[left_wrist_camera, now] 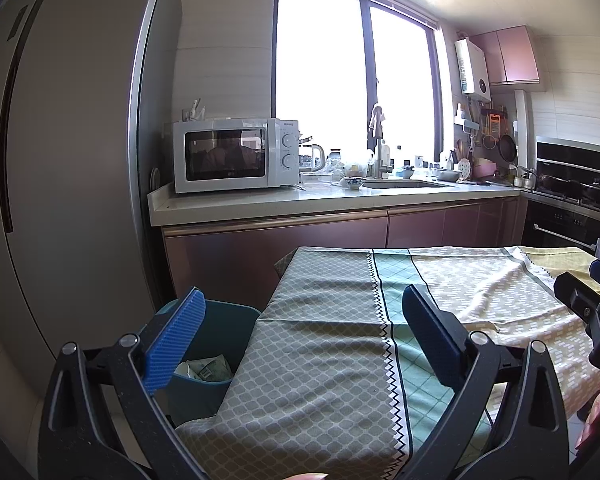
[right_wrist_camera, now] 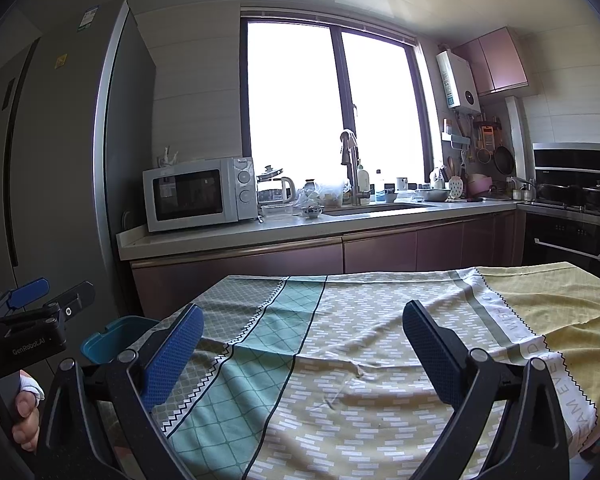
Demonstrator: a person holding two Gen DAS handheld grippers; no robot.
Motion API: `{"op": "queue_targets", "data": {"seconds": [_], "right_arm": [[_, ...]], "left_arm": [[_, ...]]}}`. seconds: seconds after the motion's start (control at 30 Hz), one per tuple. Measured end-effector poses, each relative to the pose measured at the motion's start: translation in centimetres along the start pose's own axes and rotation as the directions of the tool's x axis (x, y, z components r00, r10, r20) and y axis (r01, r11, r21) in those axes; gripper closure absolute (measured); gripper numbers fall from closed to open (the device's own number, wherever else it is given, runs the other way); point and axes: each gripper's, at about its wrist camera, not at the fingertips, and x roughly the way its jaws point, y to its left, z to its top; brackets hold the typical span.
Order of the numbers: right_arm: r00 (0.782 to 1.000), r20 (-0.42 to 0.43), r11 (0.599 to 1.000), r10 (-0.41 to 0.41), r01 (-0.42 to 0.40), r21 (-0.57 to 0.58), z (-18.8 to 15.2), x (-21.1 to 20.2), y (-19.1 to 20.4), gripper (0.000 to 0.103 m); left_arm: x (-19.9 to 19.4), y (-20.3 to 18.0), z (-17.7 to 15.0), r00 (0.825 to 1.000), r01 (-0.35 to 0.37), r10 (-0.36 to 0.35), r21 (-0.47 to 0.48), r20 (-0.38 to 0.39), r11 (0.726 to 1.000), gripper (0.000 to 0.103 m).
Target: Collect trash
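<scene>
Left gripper (left_wrist_camera: 300, 334): jaws spread, empty, above tablecloth (left_wrist_camera: 324, 360) | Right gripper (right_wrist_camera: 302, 350): jaws spread, empty | Teal bin (left_wrist_camera: 216, 344): left of table, holding what looked like crumpled paper (left_wrist_camera: 206, 369) | Microwave (left_wrist_camera: 236, 154): far counter.

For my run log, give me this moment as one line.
left gripper: open, empty | right gripper: open, empty | teal bin: beside table, crumpled trash inside | tablecloth: no trash visible
</scene>
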Motion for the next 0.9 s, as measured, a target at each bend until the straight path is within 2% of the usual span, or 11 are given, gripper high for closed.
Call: {"op": "queue_targets", "data": {"seconds": [0.9], "right_arm": [[1.0, 0.002, 1.0, -0.003, 0.003, 0.003, 0.01, -0.06, 0.02, 0.007]], "left_arm": [[-0.15, -0.28, -0.2, 1.0, -0.002, 0.002, 0.001, 0.001, 1.0, 0.006]]}}
